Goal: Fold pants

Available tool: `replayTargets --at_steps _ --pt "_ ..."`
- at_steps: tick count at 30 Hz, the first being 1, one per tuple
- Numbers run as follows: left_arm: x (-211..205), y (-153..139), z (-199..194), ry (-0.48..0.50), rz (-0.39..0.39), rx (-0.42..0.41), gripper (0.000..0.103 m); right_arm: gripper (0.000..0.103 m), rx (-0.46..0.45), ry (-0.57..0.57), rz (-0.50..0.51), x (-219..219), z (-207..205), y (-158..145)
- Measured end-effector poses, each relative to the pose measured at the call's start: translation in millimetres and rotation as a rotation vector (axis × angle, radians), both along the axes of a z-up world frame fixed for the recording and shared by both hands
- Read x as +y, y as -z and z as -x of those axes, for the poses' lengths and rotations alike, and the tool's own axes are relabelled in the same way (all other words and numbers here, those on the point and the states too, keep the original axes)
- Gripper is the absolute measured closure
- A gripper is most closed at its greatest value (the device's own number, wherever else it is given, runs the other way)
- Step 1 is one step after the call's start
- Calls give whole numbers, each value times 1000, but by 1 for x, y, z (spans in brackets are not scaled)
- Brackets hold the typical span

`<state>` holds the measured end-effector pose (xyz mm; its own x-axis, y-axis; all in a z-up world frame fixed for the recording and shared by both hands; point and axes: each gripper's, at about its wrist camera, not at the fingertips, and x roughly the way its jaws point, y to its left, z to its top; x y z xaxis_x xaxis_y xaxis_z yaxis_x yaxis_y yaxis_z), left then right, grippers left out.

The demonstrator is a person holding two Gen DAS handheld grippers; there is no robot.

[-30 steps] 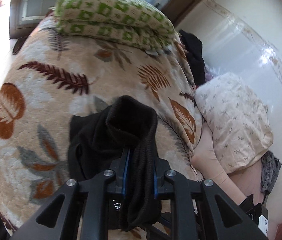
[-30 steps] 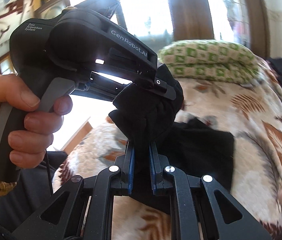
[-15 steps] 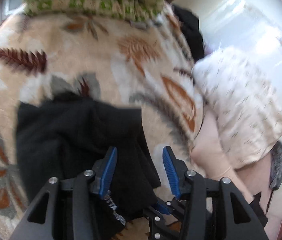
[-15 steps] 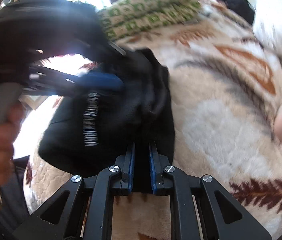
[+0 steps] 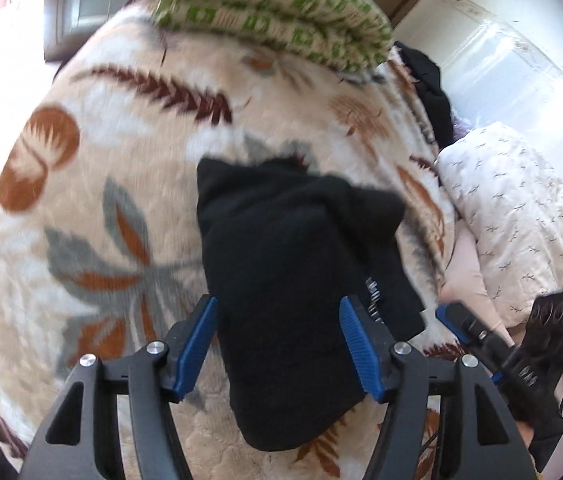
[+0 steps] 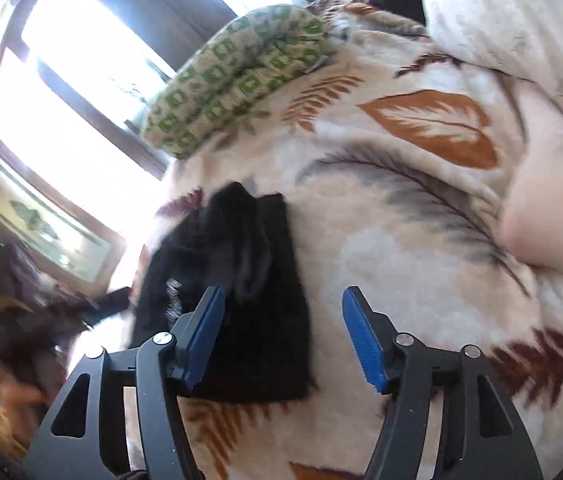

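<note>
Left gripper (image 5: pixel 277 344) and right gripper (image 6: pixel 283 332) are both hanging spread and empty over the black pants (image 5: pixel 293 280), lying folded mid-blanket (image 5: pixel 81 216). Far-side top layer is bunching loosely; it risks slumping open on the plush pile, toward the green pillow (image 5: pixel 273 12).
</note>
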<state>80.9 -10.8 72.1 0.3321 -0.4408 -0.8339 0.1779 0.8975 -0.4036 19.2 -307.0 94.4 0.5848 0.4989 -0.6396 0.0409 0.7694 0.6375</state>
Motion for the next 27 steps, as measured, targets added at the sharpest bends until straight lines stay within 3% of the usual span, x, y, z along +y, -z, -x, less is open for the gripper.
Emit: replayTargets --at_steps 2,5,6,7,8,10,14,20,24,25,27 --pt "-5 7 1 -4 -5 -2 37 39 15 -56 -16 12 -12 7" --pt "-11 8 2 7 -36 -20 37 43 21 -127 81 37 -28 15" --pt "-12 7 2 10 -44 -25 37 52 17 -143 109 42 -31 17" --pt "-13 5 3 13 -49 -32 37 77 13 -159 133 48 -33 16" --pt "-12 2 3 13 -53 -43 37 84 9 -155 156 50 -34 15" --pt "-12 -7 6 16 -64 -81 37 88 -48 -154 176 53 -25 0" --pt "-24 -13 8 67 -114 -130 37 88 -92 -119 171 46 0 -21" --pt "-44 26 9 123 -268 -98 35 87 57 -96 227 43 -2 32" --pt "-25 38 4 66 -119 -23 34 82 52 -109 235 39 -3 33" --pt "-22 35 3 66 -102 -24 35 71 59 -100 230 36 -3 29" --pt "-20 25 7 77 -114 -58 35 66 42 -64 235 28 -3 18"
